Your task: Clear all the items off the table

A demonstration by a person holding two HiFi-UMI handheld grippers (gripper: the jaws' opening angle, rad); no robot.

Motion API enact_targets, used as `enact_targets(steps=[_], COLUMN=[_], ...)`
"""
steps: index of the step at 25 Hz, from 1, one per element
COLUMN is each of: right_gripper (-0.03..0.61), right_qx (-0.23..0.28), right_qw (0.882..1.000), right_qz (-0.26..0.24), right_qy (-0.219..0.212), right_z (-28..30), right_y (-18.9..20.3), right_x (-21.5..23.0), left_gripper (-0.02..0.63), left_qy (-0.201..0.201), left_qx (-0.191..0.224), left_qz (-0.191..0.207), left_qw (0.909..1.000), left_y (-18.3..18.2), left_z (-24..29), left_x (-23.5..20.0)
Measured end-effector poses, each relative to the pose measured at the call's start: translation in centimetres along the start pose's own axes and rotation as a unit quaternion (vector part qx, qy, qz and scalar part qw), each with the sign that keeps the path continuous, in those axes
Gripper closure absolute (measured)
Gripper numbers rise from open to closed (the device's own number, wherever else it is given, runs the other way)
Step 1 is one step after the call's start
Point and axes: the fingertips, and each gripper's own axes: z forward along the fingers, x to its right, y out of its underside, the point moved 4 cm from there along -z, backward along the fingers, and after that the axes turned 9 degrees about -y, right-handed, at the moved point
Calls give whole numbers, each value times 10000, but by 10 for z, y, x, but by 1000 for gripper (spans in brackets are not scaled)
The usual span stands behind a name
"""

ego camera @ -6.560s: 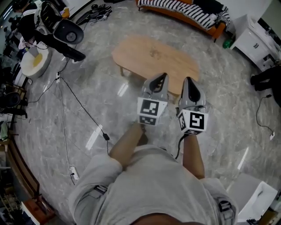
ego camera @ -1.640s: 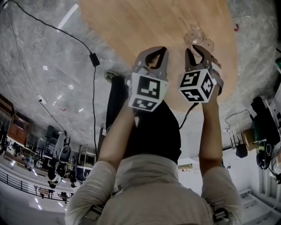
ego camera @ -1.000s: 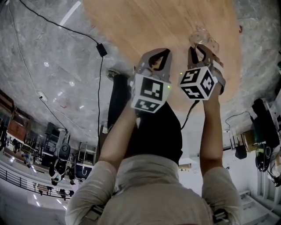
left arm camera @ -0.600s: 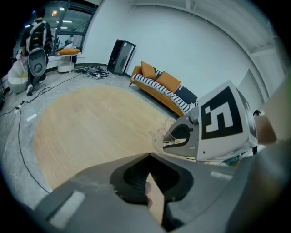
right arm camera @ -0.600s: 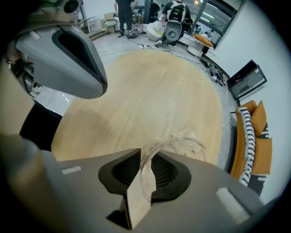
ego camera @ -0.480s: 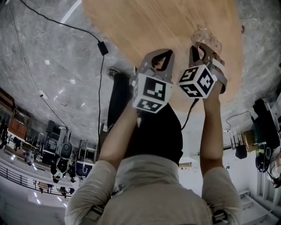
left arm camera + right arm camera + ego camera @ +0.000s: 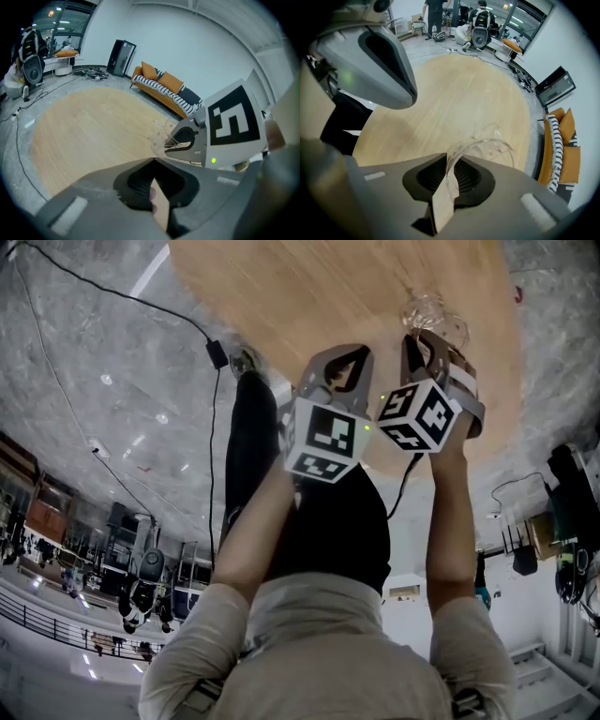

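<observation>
I have the right gripper (image 7: 424, 336) pointing down over the oval light wooden table (image 7: 319, 287). Its jaws have just been closing, with the wall of the clear glass cup (image 7: 429, 311) between them. In the right gripper view the jaws (image 7: 447, 158) pinch that thin wall just under the rim. The cup's round mouth (image 7: 487, 146) opens beyond the tips, and a second clear curve shows on its far side; I cannot tell whether that is a handle or a spout. The cup stands on the table toward its right end, set in from the edge and nearer the long side where I stand than the far one.

The left gripper (image 7: 347, 351) hangs just beside the right one, tilted down toward the table and over its near edge. From its own view the jaws (image 7: 153, 159) are together at the tips with nothing between them, and only bare wood shows through the gap behind. That view also catches the right gripper (image 7: 161, 147) at the cup (image 7: 164, 132), and the table (image 7: 84, 126) running off toward an orange sofa (image 7: 161, 86) by the wall.

To the left of the table, a black cable (image 7: 208, 427) trails across the grey marbled floor (image 7: 103, 362).
</observation>
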Motion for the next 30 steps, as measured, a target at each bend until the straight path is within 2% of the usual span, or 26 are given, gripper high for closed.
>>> enact_targets(steps=[8,15,24,27,30], right_gripper=[526,528,528,529,529], right_qx=[645,925,1371,1560,1910], right_qw=[9971,9939,9855,9812,9712], right_qz=[366,552,866,976,1281], right_qy=[156,251,492,588,627], right_z=[-15,-30,-72,-84,-100], right_y=[-25,-39,-49,-52,-50], right_x=[-11,-22,-36,-41,-45], left_gripper=[594,594,594,594,594], left_qy=[53,130,27,65,107], left_qx=[-49,-46,20,78,200], left_qz=[110,258,370,496,583], left_qw=[9999,9996,9993,9987,9980], left_y=[11,15,7,4,-3], left_z=[-13,-27,-60,-68,-79], left_x=[-12,-18,-29,-27,-22])
